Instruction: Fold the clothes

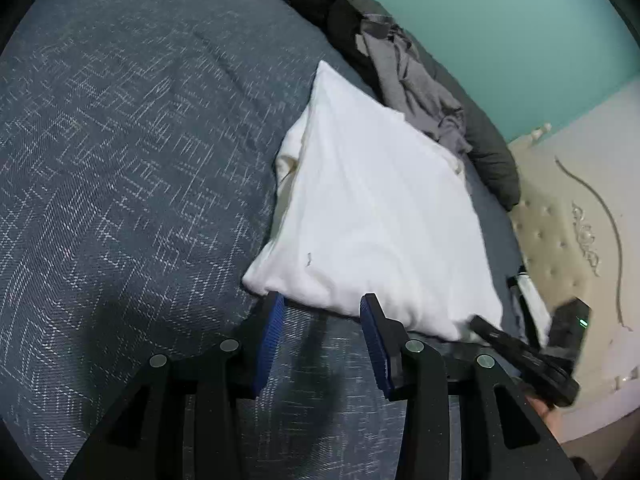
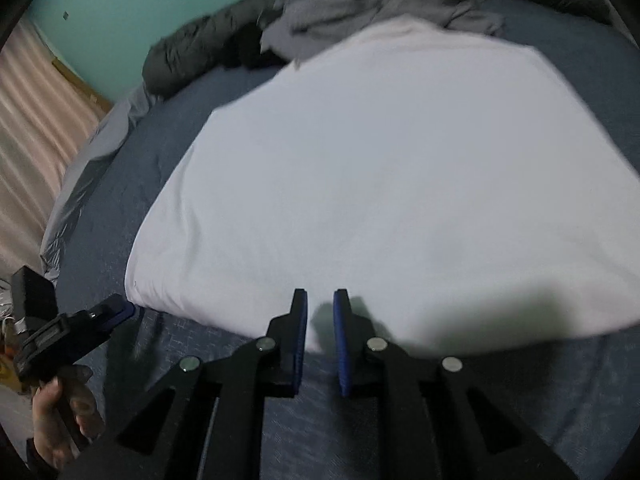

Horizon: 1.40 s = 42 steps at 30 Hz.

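White folded cloth point(image 2: 380, 184) lies flat on the blue-grey woven bedspread point(image 1: 120, 160), its near edge just ahead of both tools. Left gripper point(image 1: 322, 304) stands wide open with nothing between its blue-padded fingers point(image 1: 272, 332), at the cloth's near corner. Right gripper point(image 2: 320, 300) has its jaws narrowly parted over the near hem, gripping nothing. Beyond lie crumpled grey garments point(image 1: 416, 80) and a dark rolled quilt point(image 2: 192, 52) beside the teal wall point(image 1: 500, 20).

Blue bed point(image 1: 120, 160), white garment point(image 1: 372, 220), grey clothes point(image 1: 416, 84)
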{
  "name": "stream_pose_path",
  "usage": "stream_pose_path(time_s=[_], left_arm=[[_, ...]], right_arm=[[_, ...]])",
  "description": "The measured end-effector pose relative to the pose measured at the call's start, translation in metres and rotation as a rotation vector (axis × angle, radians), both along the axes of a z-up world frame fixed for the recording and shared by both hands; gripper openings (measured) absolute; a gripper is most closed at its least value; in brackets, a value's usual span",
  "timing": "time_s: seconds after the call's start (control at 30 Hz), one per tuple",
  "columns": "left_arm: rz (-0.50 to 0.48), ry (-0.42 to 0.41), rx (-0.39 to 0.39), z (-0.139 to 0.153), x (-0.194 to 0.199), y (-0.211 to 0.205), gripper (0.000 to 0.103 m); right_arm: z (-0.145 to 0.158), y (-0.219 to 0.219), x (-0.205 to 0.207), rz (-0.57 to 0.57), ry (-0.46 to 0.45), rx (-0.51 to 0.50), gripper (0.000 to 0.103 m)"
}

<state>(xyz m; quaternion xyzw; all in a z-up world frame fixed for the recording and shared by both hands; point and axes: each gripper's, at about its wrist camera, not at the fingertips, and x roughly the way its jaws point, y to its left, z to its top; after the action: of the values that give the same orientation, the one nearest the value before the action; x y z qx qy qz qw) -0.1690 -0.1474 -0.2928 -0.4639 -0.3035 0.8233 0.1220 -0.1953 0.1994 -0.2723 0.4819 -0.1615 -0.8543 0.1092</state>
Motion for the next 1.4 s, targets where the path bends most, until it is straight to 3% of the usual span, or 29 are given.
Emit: stream_pose_path(time_s=[0.17, 0.3, 0.37, 0.6, 0.7, 0.77, 0.8, 0.83, 1.07, 1.4], left_arm=[[0.039, -0.042, 0.044, -0.013, -0.004, -0.004, 0.047], [0.072, -0.043, 0.097, -0.018, -0.007, -0.008, 0.051], [0.096, -0.042, 0.121, -0.021, -0.009, -0.011, 0.051], [0.192, -0.025, 0.195, -0.027, -0.015, -0.020, 0.050], [0.220, -0.013, 0.189, -0.027, -0.016, -0.019, 0.048], [0.233, -0.010, 0.173, -0.027, -0.017, -0.017, 0.037], [0.240, -0.013, 0.168, -0.028, -0.018, -0.017, 0.020], [0.238, -0.019, 0.176, -0.031, -0.018, -0.016, 0.011], [0.223, 0.012, 0.143, -0.022, -0.020, -0.012, 0.010], [0.137, 0.094, 0.073, 0.038, -0.040, 0.032, 0.009]], right_arm=[[0.012, 0.053, 0.040, -0.076, 0.065, 0.011, 0.014], [0.010, 0.093, 0.058, -0.185, 0.071, -0.011, 0.026], [0.008, 0.110, 0.069, -0.221, 0.085, -0.037, 0.027], [0.002, 0.134, 0.089, -0.239, 0.112, -0.098, 0.029], [0.010, 0.131, 0.091, -0.234, 0.155, -0.053, 0.029], [0.014, 0.133, 0.094, -0.228, 0.187, -0.044, 0.029], [0.015, 0.135, 0.095, -0.228, 0.196, -0.051, 0.029], [0.015, 0.138, 0.095, -0.230, 0.201, -0.059, 0.029], [0.009, 0.157, 0.096, -0.290, 0.187, -0.099, 0.029], [0.010, 0.166, 0.097, -0.316, 0.205, -0.141, 0.029]])
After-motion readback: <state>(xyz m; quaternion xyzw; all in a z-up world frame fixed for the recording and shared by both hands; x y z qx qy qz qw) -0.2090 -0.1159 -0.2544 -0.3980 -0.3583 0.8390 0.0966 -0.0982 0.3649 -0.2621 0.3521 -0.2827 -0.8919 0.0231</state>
